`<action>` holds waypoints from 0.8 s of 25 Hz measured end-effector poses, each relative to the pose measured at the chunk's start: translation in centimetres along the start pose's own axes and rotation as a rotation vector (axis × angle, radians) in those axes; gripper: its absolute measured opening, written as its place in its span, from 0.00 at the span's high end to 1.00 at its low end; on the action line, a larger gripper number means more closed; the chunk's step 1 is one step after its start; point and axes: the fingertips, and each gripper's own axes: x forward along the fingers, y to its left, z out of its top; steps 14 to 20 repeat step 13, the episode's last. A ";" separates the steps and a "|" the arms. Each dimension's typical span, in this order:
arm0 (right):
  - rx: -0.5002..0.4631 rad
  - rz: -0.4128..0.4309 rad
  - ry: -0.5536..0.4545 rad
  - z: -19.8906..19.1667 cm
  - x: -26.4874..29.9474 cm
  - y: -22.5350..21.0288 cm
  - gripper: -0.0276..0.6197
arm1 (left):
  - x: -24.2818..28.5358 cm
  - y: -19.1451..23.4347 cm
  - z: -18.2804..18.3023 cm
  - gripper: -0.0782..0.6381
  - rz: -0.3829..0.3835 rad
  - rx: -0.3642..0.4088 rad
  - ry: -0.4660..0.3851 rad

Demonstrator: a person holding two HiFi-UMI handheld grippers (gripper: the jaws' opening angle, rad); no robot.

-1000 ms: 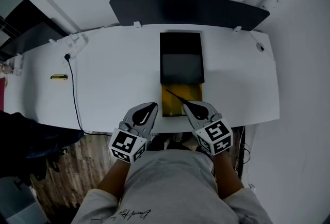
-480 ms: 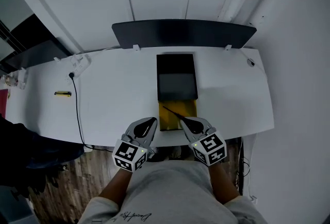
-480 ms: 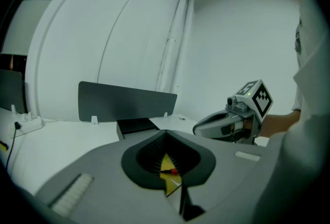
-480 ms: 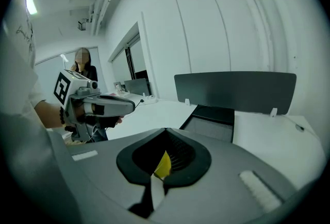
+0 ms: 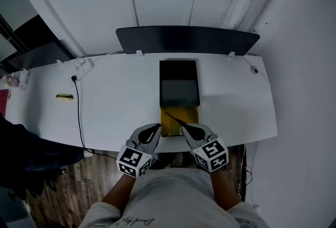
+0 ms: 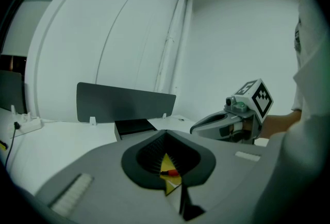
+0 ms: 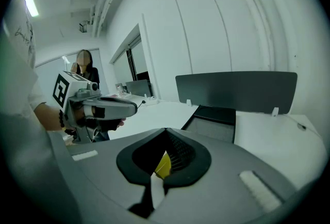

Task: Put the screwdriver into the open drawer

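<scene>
Yellow drawer (image 5: 173, 128) at the counter's (image 5: 115, 95) near edge is open — screwdriver (image 5: 174, 118) lies diagonally inside, so placing looks done. Your left gripper (image 5: 155, 126) and right gripper (image 5: 185, 127) sit pressed together, empty. Next: pull the right one clear without nudging the shaft.

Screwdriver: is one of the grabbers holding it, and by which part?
Neither. The screwdriver lies loose in the open yellow drawer. The left gripper and the right gripper are both shut with nothing between their jaws.
</scene>
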 end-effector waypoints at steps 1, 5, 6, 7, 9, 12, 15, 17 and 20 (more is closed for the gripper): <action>0.000 0.000 0.001 0.0 -0.1 0.0 0.94 | 0.0 -0.1 0.0 0.89 0.000 0.001 0.000; 0.002 0.000 0.007 -0.3 -0.3 0.0 0.94 | 0.0 -0.4 -0.2 0.89 -0.006 0.015 0.010; 0.002 0.001 0.011 -0.4 -0.3 0.0 0.94 | 0.0 -0.5 -0.2 0.89 -0.007 0.016 0.011; 0.001 0.002 0.015 -0.5 -0.3 0.0 0.94 | 0.1 -0.6 -0.2 0.89 -0.008 0.016 0.010; -0.005 0.005 0.018 -0.6 -0.4 -0.1 0.94 | 0.2 -0.8 0.0 0.89 -0.011 0.017 0.005; -0.011 0.007 0.018 -0.7 -0.5 0.0 0.94 | 0.3 -1.0 0.1 0.89 -0.017 0.019 0.004; -0.012 0.007 0.019 -0.7 -0.6 0.0 0.94 | 0.3 -1.0 0.1 0.89 -0.020 0.020 0.004; -0.012 0.007 0.019 -0.7 -0.6 0.0 0.94 | 0.3 -1.0 0.1 0.89 -0.020 0.020 0.004; -0.012 0.007 0.019 -0.7 -0.6 0.0 0.94 | 0.3 -1.0 0.1 0.89 -0.020 0.020 0.004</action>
